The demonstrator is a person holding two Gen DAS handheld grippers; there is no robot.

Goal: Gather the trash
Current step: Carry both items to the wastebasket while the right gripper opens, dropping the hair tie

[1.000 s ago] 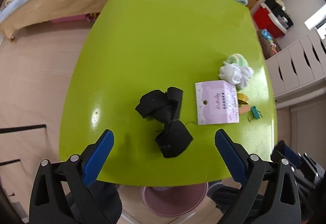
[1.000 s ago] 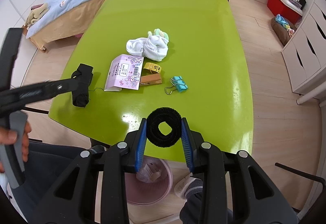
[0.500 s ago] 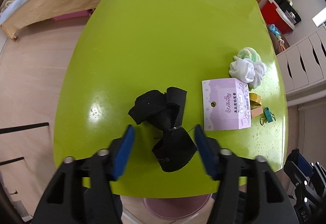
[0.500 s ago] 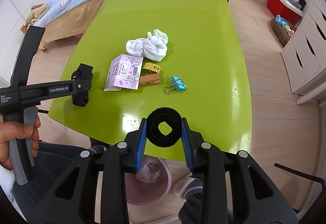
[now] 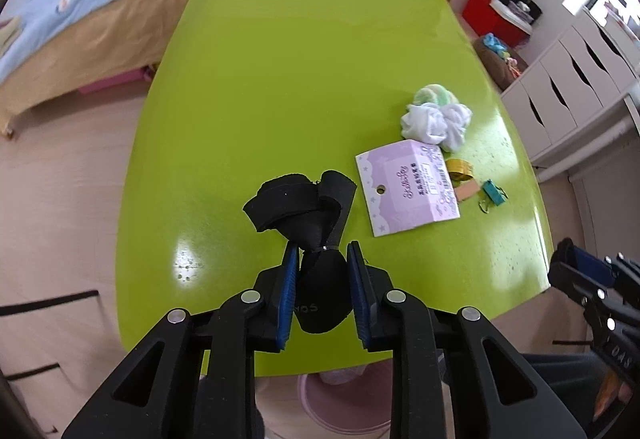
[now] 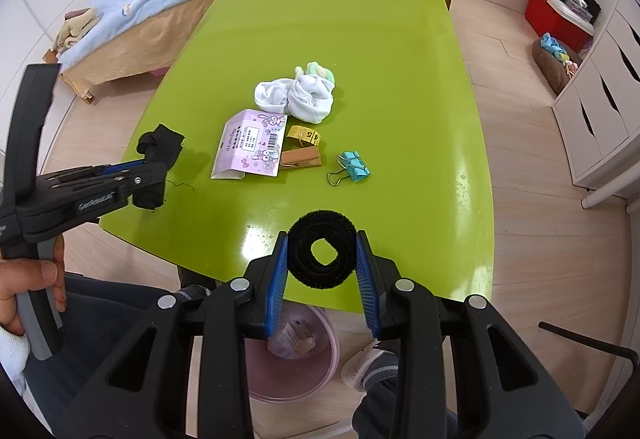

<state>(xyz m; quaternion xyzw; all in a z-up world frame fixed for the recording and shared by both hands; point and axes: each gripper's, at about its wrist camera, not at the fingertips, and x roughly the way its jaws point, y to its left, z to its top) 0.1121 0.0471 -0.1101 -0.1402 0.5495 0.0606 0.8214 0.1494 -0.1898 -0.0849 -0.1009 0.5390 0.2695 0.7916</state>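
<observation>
Both grippers are black plastic clamps with ribbed blue pads. The left gripper (image 5: 322, 263) has just closed: its jaws now pinch the lower lobe of a black fabric scrap (image 5: 304, 215), a matte, crumpled piece cinched at its waist by a thin tie, with frayed edges and a loose thread trailing off. The scrap lies near the front left corner of the glossy lime-green table (image 5: 280, 79); whether it has left the surface cannot be told. The right gripper (image 6: 322, 259) stands partly open, its jaws pressed on either side of a fuzzy black ring (image 6: 322, 253), a soft doughnut shape with a squarish hole, held above the table's near edge.

Right of the fabric scrap lies a flat lilac card package (image 5: 408, 187) printed with cartoon rabbits and a barcode, one edge lifted off the table. Beyond the package sits a wad of white cloth (image 5: 436, 121) with a pale green and yellow knitted bit at its far side. Just right of the package are a coil of yellow tape (image 6: 306, 135), a small wooden clothespin (image 6: 300, 159) and a teal binder clip (image 6: 354, 171) with wire handles. Under the table's near edge stands a round, translucent pink bin (image 6: 292, 359) holding crumpled wrappers. A hand (image 6: 28, 287) grips the left tool's grey handle.
</observation>
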